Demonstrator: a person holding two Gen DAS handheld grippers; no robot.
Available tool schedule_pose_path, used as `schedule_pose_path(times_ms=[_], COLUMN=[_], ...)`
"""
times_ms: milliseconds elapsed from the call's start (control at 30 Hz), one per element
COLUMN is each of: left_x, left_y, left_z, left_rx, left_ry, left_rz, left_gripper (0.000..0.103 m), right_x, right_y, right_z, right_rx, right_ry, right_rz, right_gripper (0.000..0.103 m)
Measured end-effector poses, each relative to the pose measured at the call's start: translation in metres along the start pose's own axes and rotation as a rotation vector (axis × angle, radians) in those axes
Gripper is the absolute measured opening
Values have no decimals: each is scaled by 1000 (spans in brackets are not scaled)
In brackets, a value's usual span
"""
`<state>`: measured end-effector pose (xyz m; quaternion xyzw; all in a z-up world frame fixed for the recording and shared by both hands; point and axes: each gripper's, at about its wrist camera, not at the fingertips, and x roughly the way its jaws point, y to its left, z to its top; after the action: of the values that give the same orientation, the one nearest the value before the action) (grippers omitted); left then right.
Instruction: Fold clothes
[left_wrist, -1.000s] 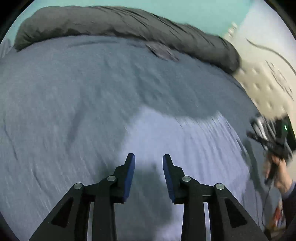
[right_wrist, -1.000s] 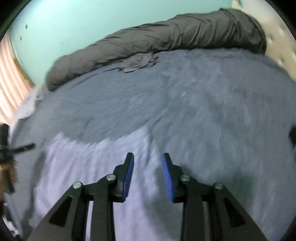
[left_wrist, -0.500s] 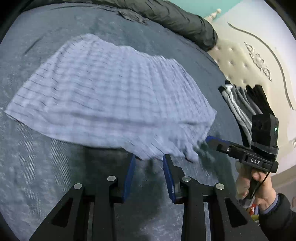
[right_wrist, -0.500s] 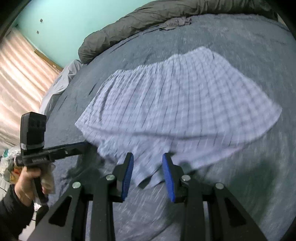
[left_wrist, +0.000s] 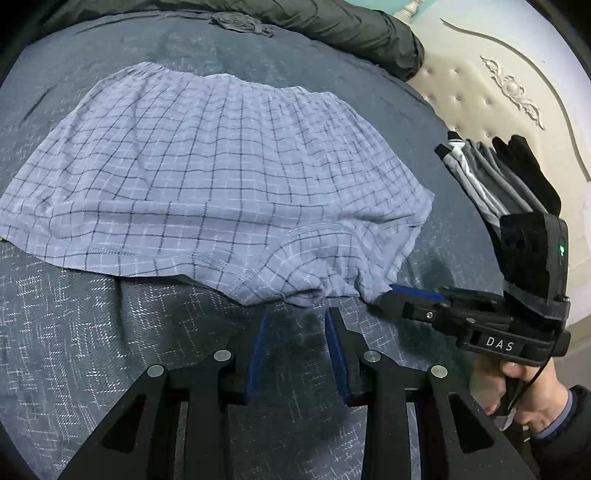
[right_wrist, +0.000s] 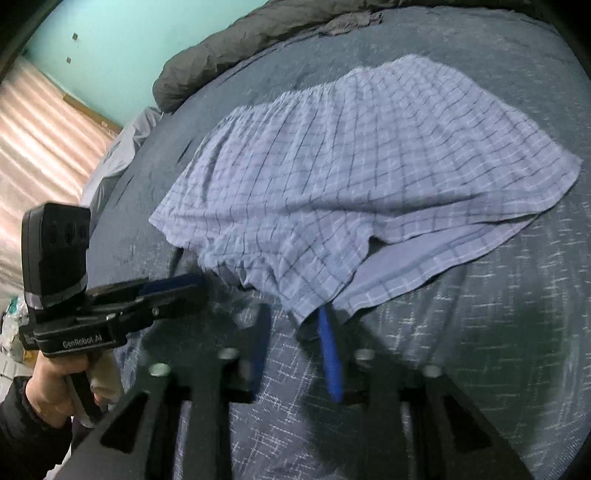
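1. Left claw (left_wrist: 295, 321) fills the bottom centre of the left wrist view, its blue-padded fingers (left_wrist: 255, 354) parted with bare bedspread between them, holding nothing, just short of the near hem of the shorts.
2. Checked light-blue shorts (left_wrist: 221, 177) lie spread flat across the middle of that view on the dark blue bed (left_wrist: 92, 350), waistband toward the top of the frame, leg hems toward the bottom.
3. At the lower right of the same view, the right claw (left_wrist: 391, 295) touches the rumpled right leg corner of the shorts; whether it grips cloth cannot be told there. A hand (left_wrist: 517, 391) holds its grip.
4. Right of the shorts, a pile of dark and striped garments (left_wrist: 491, 173) lies by the cream headboard (left_wrist: 498, 92).
5. A grey duvet (left_wrist: 332, 22) is rolled along the top edge.
6. In the right wrist view, the left claw (right_wrist: 195, 288) sits at middle left beside the shorts' (right_wrist: 351, 166) hem.
7. At bottom centre there, the right claw (right_wrist: 295, 325) is parted, one blue finger (right_wrist: 330, 362) tucked under the raised hem; the picture is blurred here.
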<state>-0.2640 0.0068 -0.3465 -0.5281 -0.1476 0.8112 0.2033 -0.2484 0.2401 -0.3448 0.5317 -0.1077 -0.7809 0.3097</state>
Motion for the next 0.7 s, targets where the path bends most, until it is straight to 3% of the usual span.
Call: schedule_pose_path(times_ms=[67,133,300,567,667,700], left_x=[-2,-7,-12,-2,0,0], left_y=[4,10,21,8,8,7], left_z=[1,1,2,1,4,5], left_rx=[-10,-24,-46,-11,-18,-15], left_ry=[-10,-27,-41,-37,-45,-45], left_rz=[3,-1,-10,-49,-58,-64], left_gripper=[34,34,34,34,33,27], right_x=[3,1,-9,-21,-21,-21], right_y=[1,2,3,-4,-9,-10], right_z=[-1,-3,-6,-10,-11,-12], right_rx=[-5,-15,-29,-30,-13,-9], right_ry=[2,-4,-25,-36,-36,-37], right_rz=[5,5,5,-7,-3,-1], right_gripper=[2,1,1,1,0,0])
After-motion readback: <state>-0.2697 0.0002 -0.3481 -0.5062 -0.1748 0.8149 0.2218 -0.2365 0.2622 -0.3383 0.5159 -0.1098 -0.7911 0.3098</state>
